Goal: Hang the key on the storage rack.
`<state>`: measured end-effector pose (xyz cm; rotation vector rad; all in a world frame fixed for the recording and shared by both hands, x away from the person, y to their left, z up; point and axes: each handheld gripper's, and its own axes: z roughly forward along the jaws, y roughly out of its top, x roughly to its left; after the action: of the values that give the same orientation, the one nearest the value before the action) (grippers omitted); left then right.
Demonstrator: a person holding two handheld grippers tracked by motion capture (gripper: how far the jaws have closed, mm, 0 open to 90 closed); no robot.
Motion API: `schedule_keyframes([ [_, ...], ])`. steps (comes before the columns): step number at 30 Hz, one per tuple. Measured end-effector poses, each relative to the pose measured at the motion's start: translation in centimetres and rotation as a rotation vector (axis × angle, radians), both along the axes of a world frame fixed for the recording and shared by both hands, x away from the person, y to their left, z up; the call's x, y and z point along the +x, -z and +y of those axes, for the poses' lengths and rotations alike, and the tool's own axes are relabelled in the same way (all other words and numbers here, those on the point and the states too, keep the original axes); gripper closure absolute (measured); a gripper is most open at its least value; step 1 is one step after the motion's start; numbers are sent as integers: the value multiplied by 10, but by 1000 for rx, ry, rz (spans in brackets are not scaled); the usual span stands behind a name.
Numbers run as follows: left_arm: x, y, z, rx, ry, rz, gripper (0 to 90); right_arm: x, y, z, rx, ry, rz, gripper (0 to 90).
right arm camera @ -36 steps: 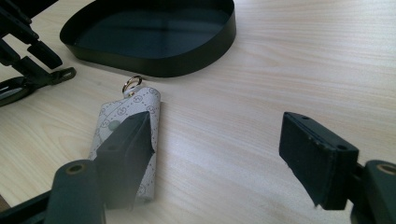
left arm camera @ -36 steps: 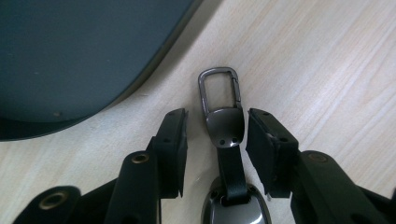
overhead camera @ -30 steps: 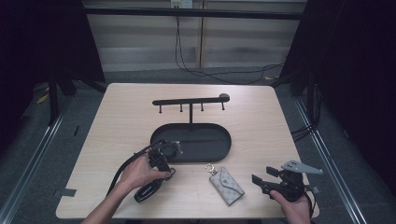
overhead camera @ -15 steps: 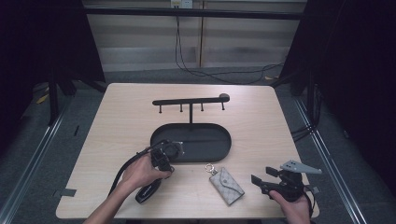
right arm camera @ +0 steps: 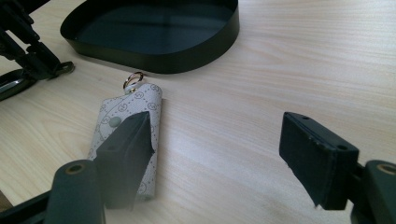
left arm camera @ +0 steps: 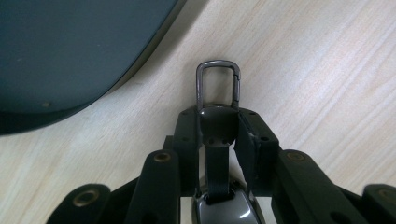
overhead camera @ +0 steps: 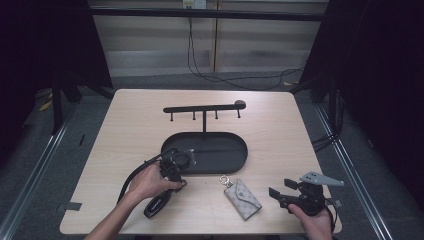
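A black key fob [overhead camera: 156,205] with a short strap and a grey metal clip [left arm camera: 218,86] lies at the table's front left. My left gripper [left arm camera: 218,125] is shut on the strap just behind the clip, close to the front left rim of the black oval tray [overhead camera: 235,162]. It also appears in the high view [overhead camera: 178,176], held from above by a hand. A grey patterned key pouch [overhead camera: 243,199] with a gold ring lies flat in front of the tray. My right gripper [overhead camera: 280,196] stands open just right of the key pouch [right arm camera: 122,122], holding nothing.
A black rack [overhead camera: 205,108] with several small hooks rises on a post from the tray's back edge. The left gripper [right arm camera: 29,52] and the tray [right arm camera: 159,58] sit beyond the pouch in the right gripper view. Bare wood lies right of the tray.
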<state>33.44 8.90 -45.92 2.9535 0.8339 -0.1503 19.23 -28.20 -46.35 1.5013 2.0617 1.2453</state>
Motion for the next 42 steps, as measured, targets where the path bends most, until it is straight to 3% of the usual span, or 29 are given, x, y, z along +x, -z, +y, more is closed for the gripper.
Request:
schedule_keyframes([
  [5,-1,-5,4,-9,-2,7,707,0,0,0,-4,-3,-1,256],
  [11,-3,-17,11,-23,-38,-1,708,0,0,1,-3,-5,2,256],
  [15,-3,-29,18,-35,-29,-1,708,-1,-1,1,0,-13,-3,258],
  [21,-3,-44,27,-60,-42,-24,708,0,0,2,-3,-18,-5,258],
  [26,1,-59,39,-82,-91,-37,708,0,0,1,0,-16,0,258],
  [29,2,-67,46,-101,-78,-43,708,0,0,1,1,-15,1,258],
  [31,1,-71,48,-113,-90,-68,708,0,0,1,1,-15,1,258],
  [42,4,-94,59,-132,-127,-104,708,0,0,1,2,-14,0,257],
])
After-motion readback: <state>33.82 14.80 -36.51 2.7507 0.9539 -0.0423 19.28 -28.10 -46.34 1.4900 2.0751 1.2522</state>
